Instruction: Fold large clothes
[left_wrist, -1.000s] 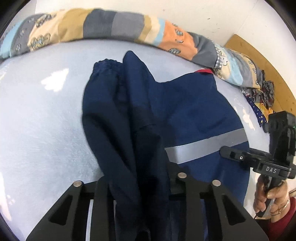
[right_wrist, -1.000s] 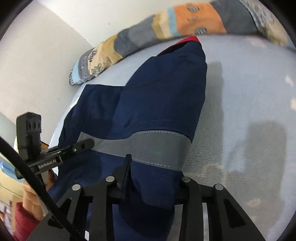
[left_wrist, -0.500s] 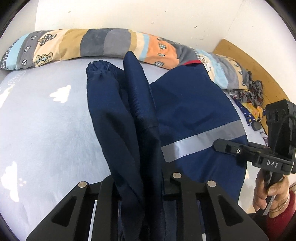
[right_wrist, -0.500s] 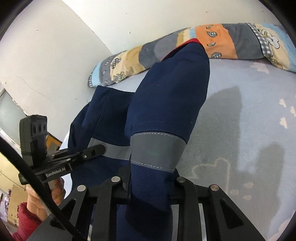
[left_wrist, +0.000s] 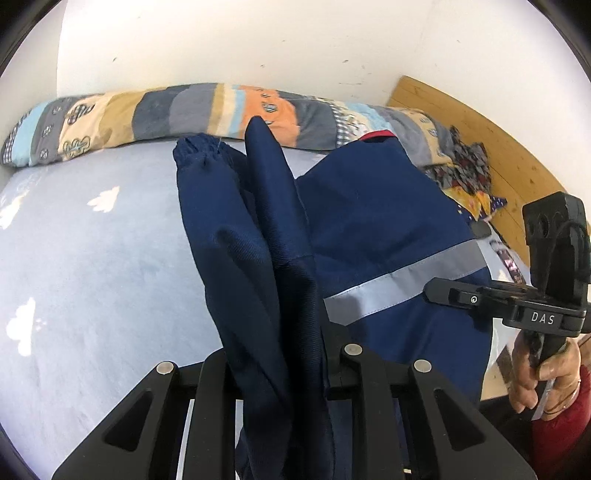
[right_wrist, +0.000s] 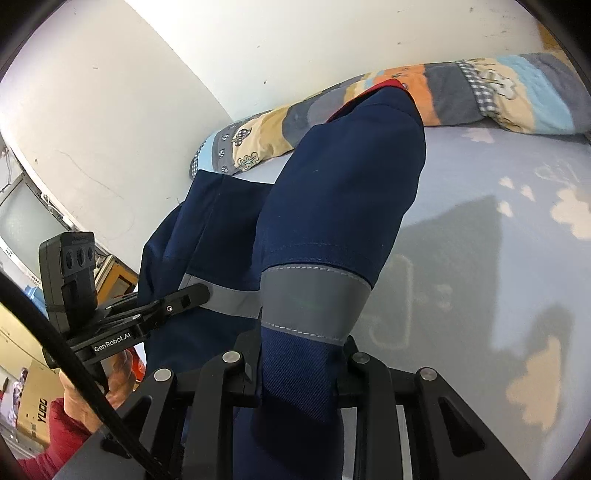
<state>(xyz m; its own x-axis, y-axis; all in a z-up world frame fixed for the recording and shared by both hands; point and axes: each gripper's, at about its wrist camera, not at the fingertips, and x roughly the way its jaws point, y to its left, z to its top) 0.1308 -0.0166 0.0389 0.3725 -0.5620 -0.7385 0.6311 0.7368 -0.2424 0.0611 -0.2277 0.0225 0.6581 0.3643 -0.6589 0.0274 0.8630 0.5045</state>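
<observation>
A large navy work jacket (left_wrist: 369, 229) with a grey reflective stripe (left_wrist: 402, 280) and a red collar edge hangs stretched above the pale blue bed (left_wrist: 92, 266). My left gripper (left_wrist: 280, 369) is shut on bunched navy fabric at one side, with a sleeve and its gathered cuff (left_wrist: 195, 155) hanging forward. My right gripper (right_wrist: 295, 373) is shut on the jacket (right_wrist: 343, 206) just below the stripe (right_wrist: 314, 299). Each gripper shows in the other's view, the right one (left_wrist: 480, 299) and the left one (right_wrist: 162, 310).
A patchwork bolster (left_wrist: 147, 114) lies along the white wall at the far edge of the bed. A heap of patterned cloth (left_wrist: 465, 173) sits by the wooden headboard (left_wrist: 480, 133). Cloud prints dot the sheet (right_wrist: 498, 295). Cardboard boxes (right_wrist: 33, 398) stand beside the bed.
Both grippers have lifted the jacket higher, pulling it off the bed. More of the wall and the bolster shows now. Both grips are unchanged.
</observation>
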